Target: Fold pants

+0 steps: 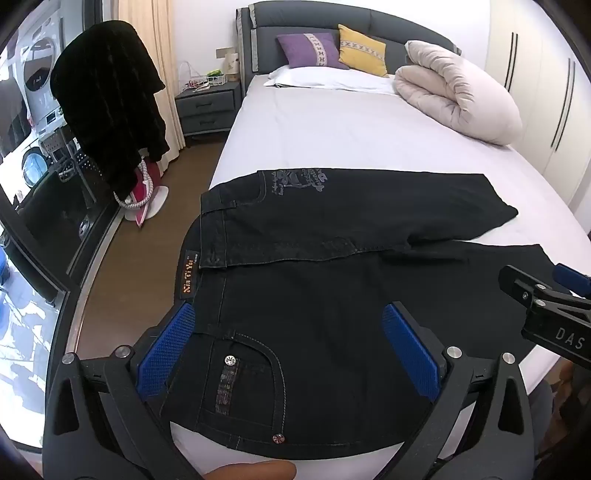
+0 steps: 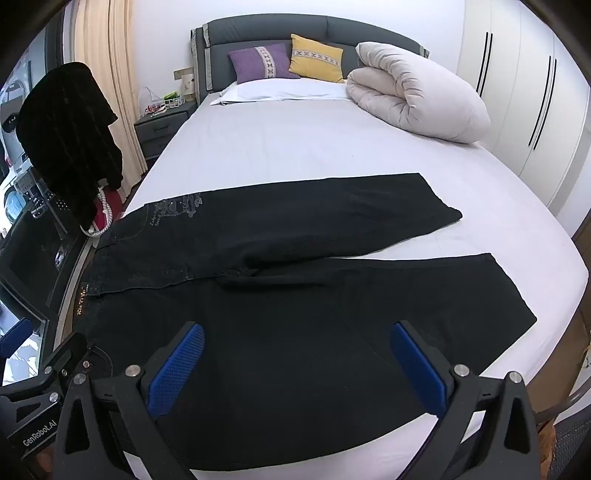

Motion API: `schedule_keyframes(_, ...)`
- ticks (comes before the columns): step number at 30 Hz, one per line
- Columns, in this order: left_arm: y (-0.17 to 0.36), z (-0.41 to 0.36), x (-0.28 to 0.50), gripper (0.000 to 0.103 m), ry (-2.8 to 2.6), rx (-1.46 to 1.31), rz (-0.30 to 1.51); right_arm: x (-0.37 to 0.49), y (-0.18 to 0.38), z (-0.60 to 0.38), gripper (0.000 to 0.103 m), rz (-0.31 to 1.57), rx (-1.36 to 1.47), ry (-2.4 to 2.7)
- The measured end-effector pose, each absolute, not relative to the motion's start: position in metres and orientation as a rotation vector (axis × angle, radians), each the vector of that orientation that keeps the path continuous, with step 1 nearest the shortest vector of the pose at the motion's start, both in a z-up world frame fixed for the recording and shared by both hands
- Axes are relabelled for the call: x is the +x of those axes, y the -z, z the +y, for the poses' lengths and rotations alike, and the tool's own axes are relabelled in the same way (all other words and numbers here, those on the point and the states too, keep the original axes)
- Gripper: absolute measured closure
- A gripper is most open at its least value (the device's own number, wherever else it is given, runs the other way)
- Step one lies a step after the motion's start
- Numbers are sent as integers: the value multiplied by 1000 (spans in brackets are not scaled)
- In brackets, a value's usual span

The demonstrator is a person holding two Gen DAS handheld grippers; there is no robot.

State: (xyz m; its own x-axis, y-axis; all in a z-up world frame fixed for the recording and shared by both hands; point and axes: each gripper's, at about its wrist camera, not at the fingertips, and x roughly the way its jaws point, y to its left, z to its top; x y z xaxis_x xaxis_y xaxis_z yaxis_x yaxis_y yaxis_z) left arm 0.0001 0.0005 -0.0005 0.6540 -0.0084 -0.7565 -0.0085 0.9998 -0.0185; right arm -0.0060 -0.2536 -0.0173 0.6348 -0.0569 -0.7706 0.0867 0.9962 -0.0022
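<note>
A wide bed with a pale lilac sheet (image 2: 280, 147) carries the black denim pants (image 2: 295, 295), spread flat across its near edge, waistband at the left edge, both legs running toward the right edge, slightly parted. The left hand-held gripper (image 1: 288, 354) hovers over the waistband pocket, blue pads wide apart, empty. The right hand-held gripper (image 2: 295, 365) hangs over the near leg, likewise spread and empty. Farther back lie a rolled cream duvet (image 2: 417, 96), purple and yellow cushions (image 2: 291, 61) against a grey padded headboard (image 2: 266, 33).
</note>
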Motion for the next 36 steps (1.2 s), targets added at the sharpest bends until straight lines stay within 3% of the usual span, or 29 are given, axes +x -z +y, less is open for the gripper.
schedule_keyframes(36, 15, -4, 1, 0, -1, -15, 876, -10, 18, -250, 0, 877, 11, 92)
